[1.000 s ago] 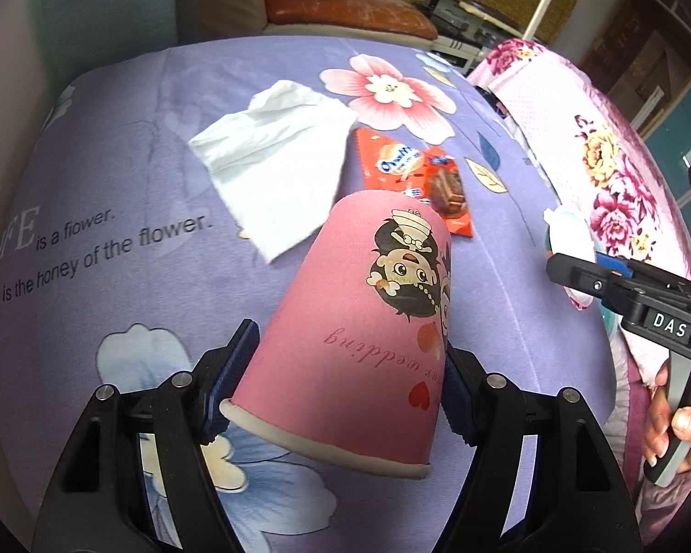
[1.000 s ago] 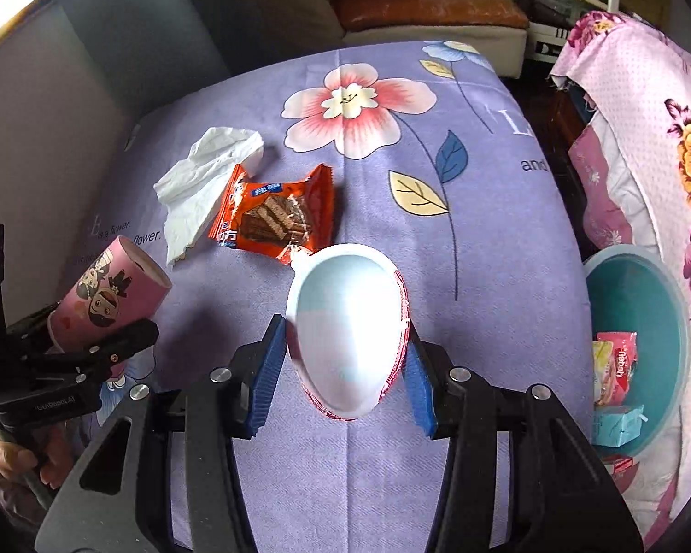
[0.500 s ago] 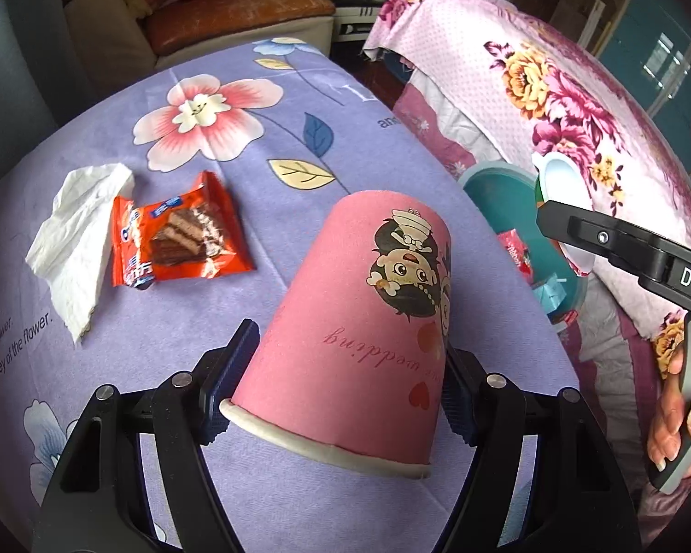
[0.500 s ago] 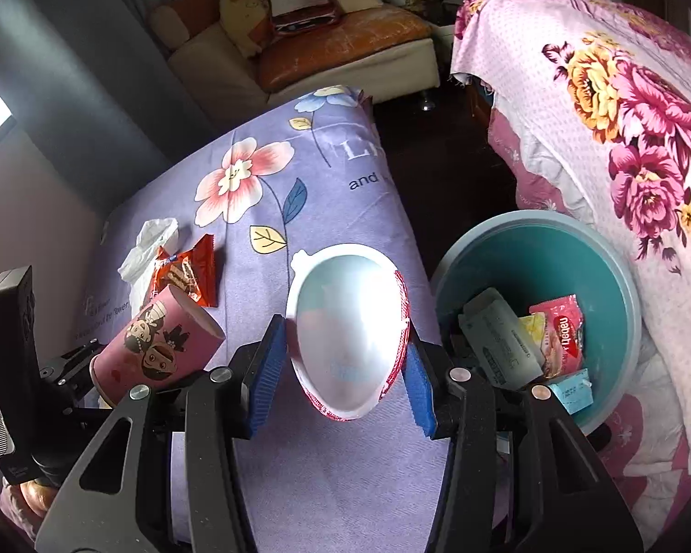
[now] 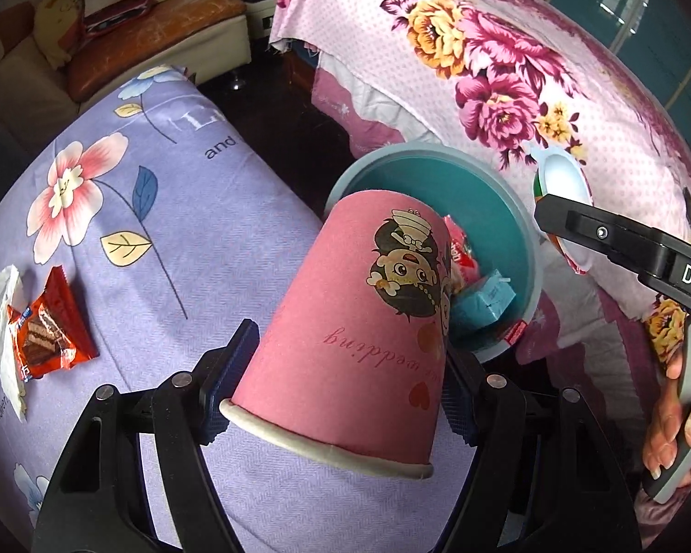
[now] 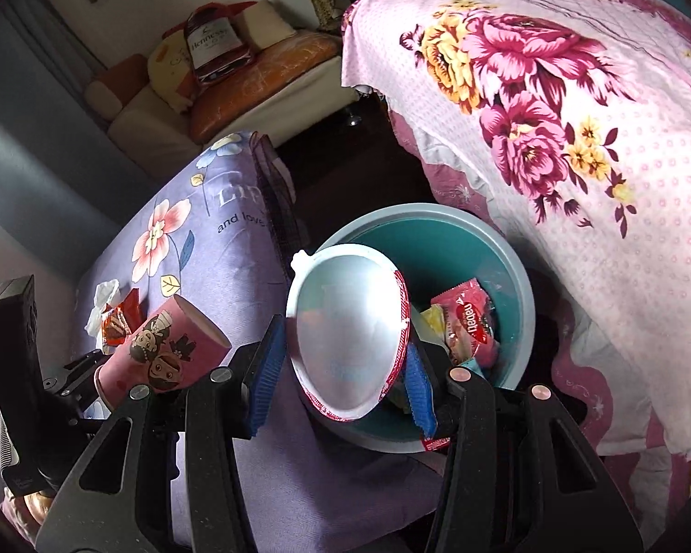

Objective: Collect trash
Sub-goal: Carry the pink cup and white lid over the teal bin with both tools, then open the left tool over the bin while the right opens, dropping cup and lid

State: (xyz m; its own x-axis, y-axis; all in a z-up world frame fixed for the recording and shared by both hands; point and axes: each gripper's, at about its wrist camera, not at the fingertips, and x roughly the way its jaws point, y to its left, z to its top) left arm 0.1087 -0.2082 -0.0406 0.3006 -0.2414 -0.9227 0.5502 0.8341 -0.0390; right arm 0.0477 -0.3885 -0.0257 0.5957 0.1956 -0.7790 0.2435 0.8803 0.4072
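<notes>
Left gripper (image 5: 345, 364) pinches pink paper cup (image 5: 359, 332) above bed edge (image 5: 272, 170). Right gripper (image 6: 341, 368) clamps squashed white cup (image 6: 345, 332) over teal bin (image 6: 525, 285). Bin stands in dark gap between bed edge and floral quilt (image 6: 576, 138).

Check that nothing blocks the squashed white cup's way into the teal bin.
Nothing visible does. The white cup, held in the right gripper, hangs above the near rim of the open teal bin. Only wrappers lie inside, well below the rim.

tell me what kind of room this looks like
Most likely a home living room or bedroom: a cushioned sofa at the back, floral bedsheets draped over the furniture, and a teal waste bin on the floor between them.
</notes>
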